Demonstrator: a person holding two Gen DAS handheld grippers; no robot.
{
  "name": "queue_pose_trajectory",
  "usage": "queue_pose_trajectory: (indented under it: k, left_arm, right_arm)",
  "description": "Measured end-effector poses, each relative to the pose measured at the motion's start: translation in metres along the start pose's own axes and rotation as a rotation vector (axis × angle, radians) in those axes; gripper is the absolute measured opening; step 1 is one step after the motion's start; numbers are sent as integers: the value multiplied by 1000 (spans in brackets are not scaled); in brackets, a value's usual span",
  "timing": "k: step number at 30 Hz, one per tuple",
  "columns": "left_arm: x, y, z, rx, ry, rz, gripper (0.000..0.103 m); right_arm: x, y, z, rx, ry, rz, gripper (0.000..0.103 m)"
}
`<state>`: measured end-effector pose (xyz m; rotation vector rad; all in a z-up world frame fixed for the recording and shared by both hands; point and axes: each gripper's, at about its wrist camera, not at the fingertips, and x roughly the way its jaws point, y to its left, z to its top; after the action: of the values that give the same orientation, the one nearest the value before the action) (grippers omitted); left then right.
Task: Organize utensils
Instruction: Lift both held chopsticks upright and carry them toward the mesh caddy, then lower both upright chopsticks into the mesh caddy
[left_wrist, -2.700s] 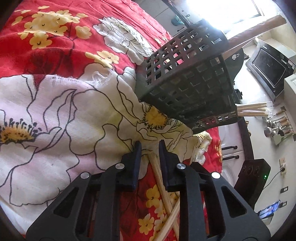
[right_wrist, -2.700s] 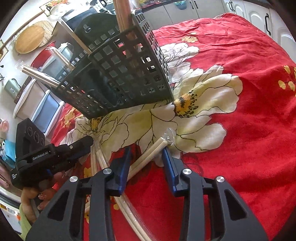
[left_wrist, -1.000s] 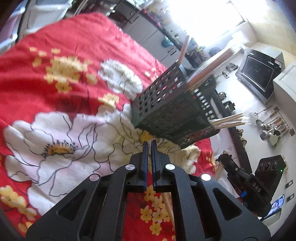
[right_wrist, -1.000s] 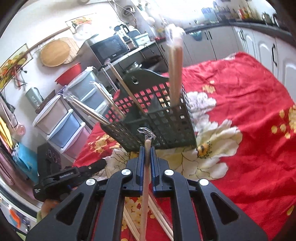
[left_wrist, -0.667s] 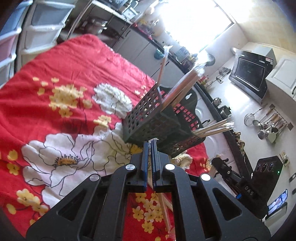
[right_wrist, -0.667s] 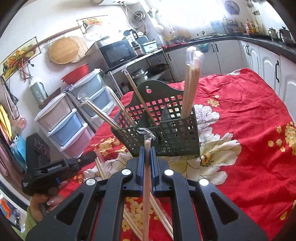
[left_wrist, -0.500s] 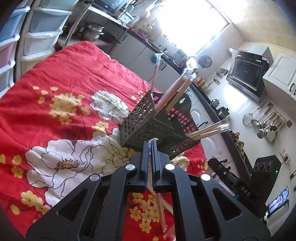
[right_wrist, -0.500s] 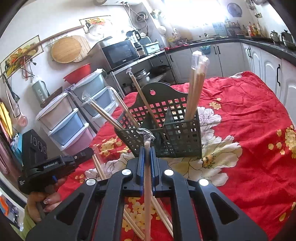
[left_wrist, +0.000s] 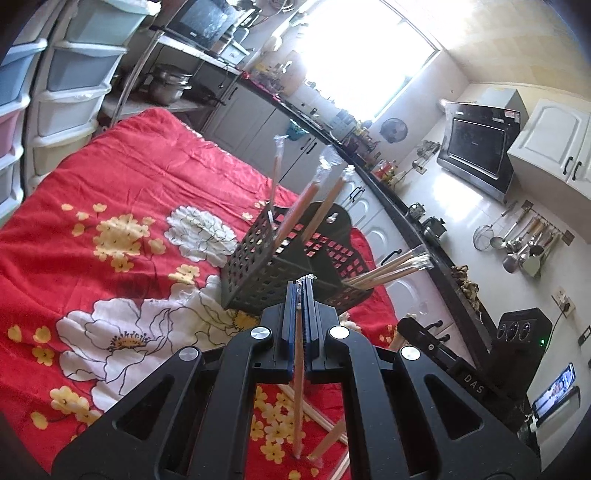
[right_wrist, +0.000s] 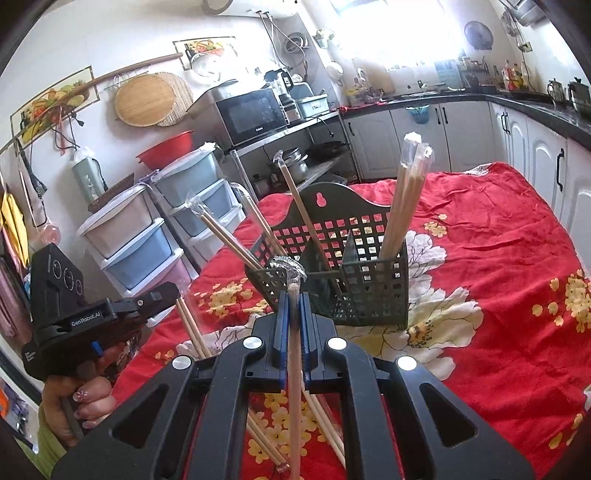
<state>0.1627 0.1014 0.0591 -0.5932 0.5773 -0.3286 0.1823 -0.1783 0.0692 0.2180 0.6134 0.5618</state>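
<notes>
Both hands are mid-carry here, each with a wrapped pair of chopsticks lifted off the red floral cloth on the tabletop (right_wrist: 509, 258) and aimed at the dark green perforated plastic utensil basket (right_wrist: 354, 280), which stands at centre frame in both views, just above the fingertips

Left hand-held gripper (left_wrist: 300, 291): jaws pressed together, clamped on a pale wooden chopstick pair in clear wrap (left_wrist: 297, 387) that runs down through the lower centre of the left wrist view, its crinkled wrapper tip poking out just above the fingertips

Right hand-held gripper (right_wrist: 291, 299): same story, jaws squeezed tight on its own plastic-sleeved wooden chopstick pair (right_wrist: 294, 391), wrapper tuft sticking up in front of the basket's near wall

The basket already holds several wrapped pairs: a bundle upright in the right compartment, others leaning out toward the left of the right wrist view. More loose wooden chopsticks (right_wrist: 321, 417) lie on the cloth at lower centre, so the job looks partway through

In the right wrist view the other hand (right_wrist: 88, 402) shows at lower left, gripping its tool

Next move, by my reading: tip each pair more upright, bring the lower end over the basket rim, lower it into a compartment, then release. The long sticks could snag the grid wall or knock the leaning ones
</notes>
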Motion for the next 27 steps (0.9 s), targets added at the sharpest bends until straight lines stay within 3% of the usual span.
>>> queue_pose_trajectory:
  k: [27]
  left_arm:
    - [3,-58,26,115,-36,-80,1]
  right_arm:
    - [-34,-4,23,-14,-114,-23,6]
